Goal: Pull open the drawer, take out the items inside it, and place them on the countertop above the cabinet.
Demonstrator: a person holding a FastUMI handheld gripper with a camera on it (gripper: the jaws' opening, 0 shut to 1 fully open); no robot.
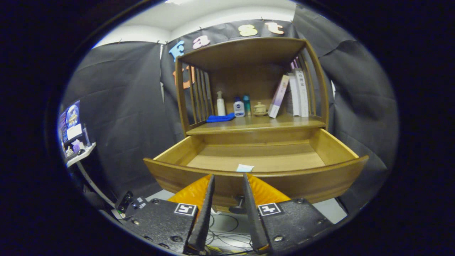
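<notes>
One small pale item [245, 168] lay in the drawer [256, 156], flat on its floor right behind the front panel, and it looked like the last thing left to lift out. The drawer stood pulled well out from the cabinet [249, 89]. Just ahead of it, the gripper [227, 179] hung with its fingers apart and nothing between them, their tips level with the top edge of the front panel and the drawer's knob [241, 205] lower down in the gap.

My worry was the item's shape. It seemed thin as a packet or slip, so the fingertips could skate over it or push it along the wood instead of pinching it. Sitting so close to the front panel, it also left little room; a steep reach might have knocked the panel's edge and nudged the drawer shut.

The countertop [256, 122] already carried a blue cloth [220, 117], three bottles [239, 106], a small lidded pot [260, 108] and leaning books [295, 94], so a careless placement could have toppled something.

As for writing, the dark-labelled bottle bore a white mark too small to read surely, and one book spine showed characters I could not make out.
</notes>
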